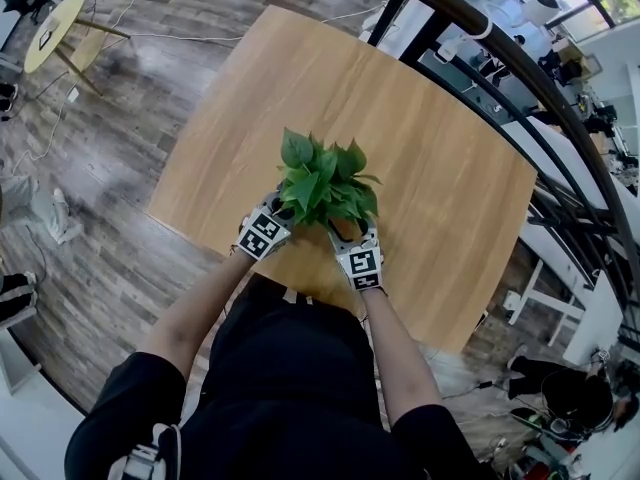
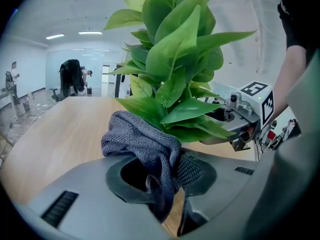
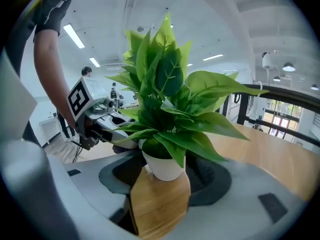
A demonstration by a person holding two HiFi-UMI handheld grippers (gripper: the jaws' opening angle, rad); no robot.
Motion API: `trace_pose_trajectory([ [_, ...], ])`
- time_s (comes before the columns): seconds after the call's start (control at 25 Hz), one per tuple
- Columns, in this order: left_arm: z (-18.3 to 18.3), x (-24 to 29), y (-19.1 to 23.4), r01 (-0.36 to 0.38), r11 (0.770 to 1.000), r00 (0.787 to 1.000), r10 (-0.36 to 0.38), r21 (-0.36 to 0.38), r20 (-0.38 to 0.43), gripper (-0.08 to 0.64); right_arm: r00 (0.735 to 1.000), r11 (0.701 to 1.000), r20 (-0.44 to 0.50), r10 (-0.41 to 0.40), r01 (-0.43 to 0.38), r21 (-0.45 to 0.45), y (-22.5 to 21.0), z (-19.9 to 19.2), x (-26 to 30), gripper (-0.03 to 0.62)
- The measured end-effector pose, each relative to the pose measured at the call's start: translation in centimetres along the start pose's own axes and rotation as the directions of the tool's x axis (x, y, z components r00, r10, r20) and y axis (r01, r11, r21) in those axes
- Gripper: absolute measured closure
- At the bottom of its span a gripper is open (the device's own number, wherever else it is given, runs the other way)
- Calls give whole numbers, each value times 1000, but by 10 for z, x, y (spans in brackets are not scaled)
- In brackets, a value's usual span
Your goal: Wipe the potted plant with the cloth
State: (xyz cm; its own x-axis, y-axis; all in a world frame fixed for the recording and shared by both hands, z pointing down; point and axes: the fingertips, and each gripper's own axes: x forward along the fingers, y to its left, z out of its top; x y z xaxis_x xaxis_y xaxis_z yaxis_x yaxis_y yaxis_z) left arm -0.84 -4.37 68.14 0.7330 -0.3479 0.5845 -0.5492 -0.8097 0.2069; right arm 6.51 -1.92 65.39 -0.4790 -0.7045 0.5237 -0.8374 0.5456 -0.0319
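A leafy green plant in a small white pot stands near the front edge of the wooden table. My left gripper is at the plant's left side, shut on a grey knitted cloth. The cloth bunches over the jaws and presses against the lower leaves. My right gripper is at the plant's right side. Its jaws stand on both sides of the pot at its base and appear closed against it. Each gripper shows in the other's view, close beneath the leaves.
A black curved railing runs past the table's far right side. A round yellow side table stands on the wood floor at far left. A person stands far off in the room. Bare tabletop lies beyond the plant.
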Motion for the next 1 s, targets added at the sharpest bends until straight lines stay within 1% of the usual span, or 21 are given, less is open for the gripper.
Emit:
trace_pose_trajectory([
  [0.12,0,-1,-7,10,1000,1000,-10,-4,-2,423,1000,1000,-9,-20,20,11,-1,1,-1,333],
  [0.28,-5,-1,-22,35,999,999,-35,-13,-3,423,1000,1000,-17,-26,26,7,1,0,0,333],
  [0.4,-6,-5,-34,60,997,998,-59,-53,23,423,1000,1000,-14,-20,20,10,6,1,-2,333],
  [0.48,-5,-10,-44,79,994,996,-76,-73,48,423,1000,1000,5,-10,10,23,12,2,-8,333],
  [0.6,-1,-22,-57,99,992,993,-93,-81,79,423,999,999,46,-1,-2,53,23,6,-27,333],
  [0.72,3,-44,-67,111,991,989,-103,-72,109,423,995,995,98,4,-14,101,37,16,-51,333],
  [0.84,8,-68,-77,125,992,982,-119,-33,146,423,985,989,173,4,-30,147,49,37,-80,333],
  [0.92,14,-85,-83,130,991,976,-130,6,173,423,971,988,237,2,-39,150,56,56,-100,336],
  [0.96,18,-94,-86,131,991,973,-133,21,186,423,963,989,269,0,-40,143,60,67,-111,349],
  [1.0,21,-102,-89,131,991,970,-135,32,201,423,953,990,302,-2,-41,134,64,79,-121,421],
])
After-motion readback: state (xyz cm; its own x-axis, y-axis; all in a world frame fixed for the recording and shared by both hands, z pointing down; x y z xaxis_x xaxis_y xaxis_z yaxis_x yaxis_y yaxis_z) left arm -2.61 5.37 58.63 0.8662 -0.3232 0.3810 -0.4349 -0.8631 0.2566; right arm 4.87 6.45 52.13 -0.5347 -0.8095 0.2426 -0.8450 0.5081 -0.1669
